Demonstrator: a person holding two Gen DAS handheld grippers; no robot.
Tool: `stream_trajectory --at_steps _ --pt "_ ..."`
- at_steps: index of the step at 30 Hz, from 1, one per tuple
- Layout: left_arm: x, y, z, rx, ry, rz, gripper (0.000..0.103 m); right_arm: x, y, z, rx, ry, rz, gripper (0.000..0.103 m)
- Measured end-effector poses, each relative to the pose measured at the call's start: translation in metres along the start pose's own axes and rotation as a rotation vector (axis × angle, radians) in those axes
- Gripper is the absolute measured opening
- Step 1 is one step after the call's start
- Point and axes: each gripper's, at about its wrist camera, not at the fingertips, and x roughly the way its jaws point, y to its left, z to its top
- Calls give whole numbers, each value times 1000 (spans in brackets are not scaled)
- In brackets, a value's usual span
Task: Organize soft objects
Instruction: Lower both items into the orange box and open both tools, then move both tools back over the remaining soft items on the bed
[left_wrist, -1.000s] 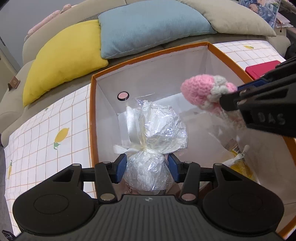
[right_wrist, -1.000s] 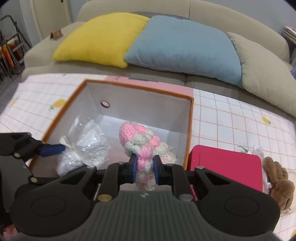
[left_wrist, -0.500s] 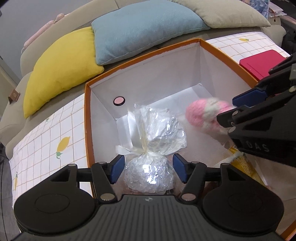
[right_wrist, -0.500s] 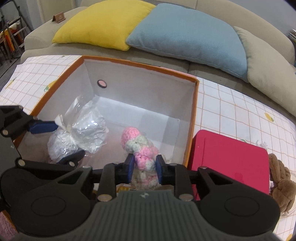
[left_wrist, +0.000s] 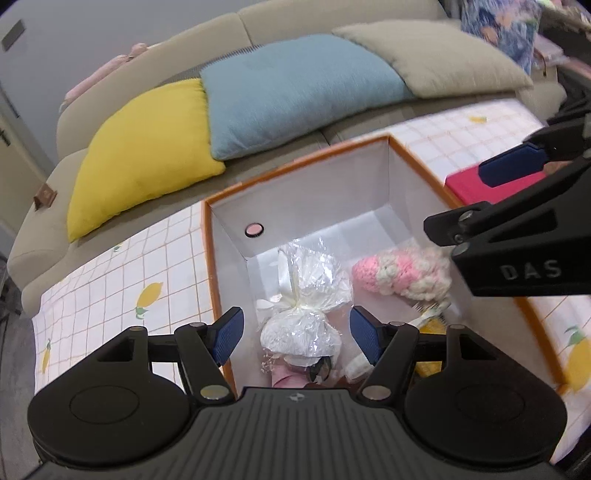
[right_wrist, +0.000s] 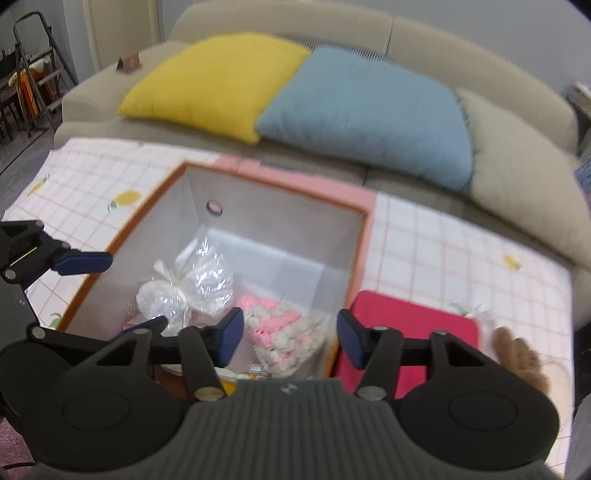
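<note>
An orange-rimmed storage box (left_wrist: 210, 258) with white walls stands on the table; it also shows in the right wrist view (right_wrist: 364, 236). Inside lie a clear cellophane bundle tied with a white ribbon (left_wrist: 306, 299) (right_wrist: 184, 291) and a pink and white crocheted toy (left_wrist: 399, 273) (right_wrist: 280, 328). My left gripper (left_wrist: 295, 334) is open and empty above the bundle. My right gripper (right_wrist: 288, 338) is open and empty above the crocheted toy. A brown plush toy (right_wrist: 521, 354) lies on the table at the right.
A red flat box (right_wrist: 410, 325) lies right of the storage box. Yellow items (left_wrist: 430, 328) lie at the box's near end. The table has a lemon-print grid cloth (left_wrist: 110, 295). A sofa behind holds yellow (left_wrist: 144, 151), blue (left_wrist: 295, 88) and beige (left_wrist: 443, 59) cushions.
Both grippers opened and let go: the cellophane bundle and the crocheted toy now lie in the box. Both grippers have pulled up and back from the box.
</note>
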Motion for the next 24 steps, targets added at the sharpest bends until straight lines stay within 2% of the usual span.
stream_trajectory --at_steps 6,13,18,24 --pt "-43 2 -1 -86 -102 -40 83 -49 -13 -13 59 -95 28 65" --pt "-85 -8 -15 -171 -233 -72 84 -97 -31 -50 135 -182 59 69" --pt "-100 -23 -33 -255 -310 -146 85 -119 -46 -89 156 -226 8 70" --pt "-110 -56 -53 -271 -375 -230 85 -135 -69 -139 178 -227 -47 70"
